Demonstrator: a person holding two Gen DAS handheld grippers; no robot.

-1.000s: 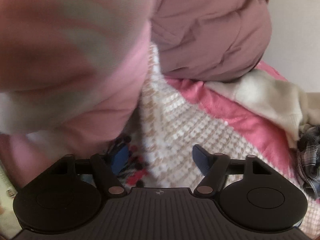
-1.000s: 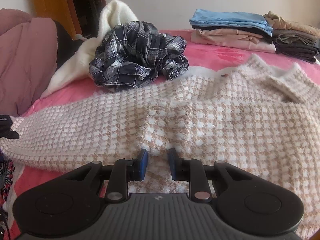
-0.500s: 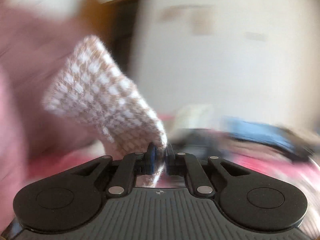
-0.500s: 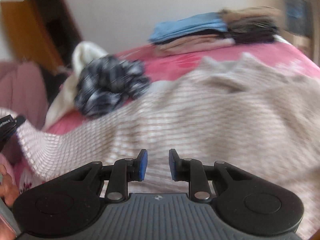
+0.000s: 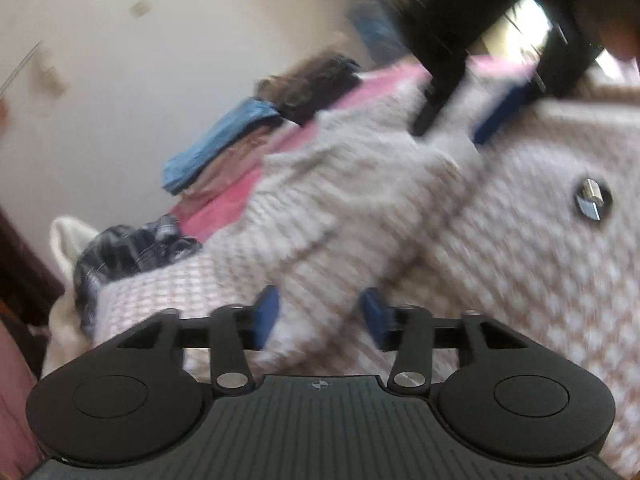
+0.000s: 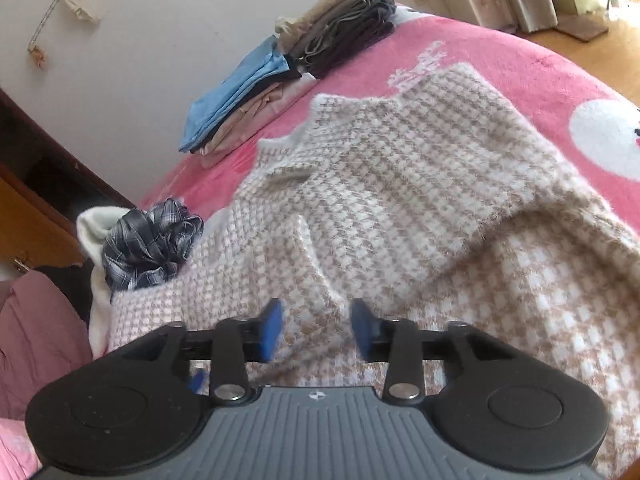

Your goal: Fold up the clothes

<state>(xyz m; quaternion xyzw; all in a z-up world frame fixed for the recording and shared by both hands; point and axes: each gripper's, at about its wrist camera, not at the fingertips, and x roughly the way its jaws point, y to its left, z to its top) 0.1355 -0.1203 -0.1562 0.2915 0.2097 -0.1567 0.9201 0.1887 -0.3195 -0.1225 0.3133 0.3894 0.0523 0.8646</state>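
Observation:
A beige-and-white houndstooth sweater (image 6: 400, 184) lies spread on the pink bed blanket (image 6: 500, 60). In the left wrist view one sleeve (image 5: 340, 220) runs across the sweater's body (image 5: 520, 264). It passes between the fingers of my left gripper (image 5: 320, 316), which is open, its pads apart from the cloth. My right gripper (image 6: 316, 328) is open low over the sweater, with a raised ridge of knit between its blue pads. The right gripper (image 5: 452, 132) also shows, blurred, at the top of the left wrist view.
Folded clothes are stacked by the wall: a blue-topped pile (image 6: 240, 108) and a dark pile (image 6: 344, 28). A crumpled plaid shirt (image 6: 152, 240) and a white garment (image 6: 90, 220) sit left of the sweater. A mauve quilt (image 6: 36, 332) and wooden furniture (image 6: 32, 216) are at far left.
My left gripper took hold of the sleeve, swung it over the sweater's body and has now opened. My right gripper has opened a little wider and tilted, staying over the sweater.

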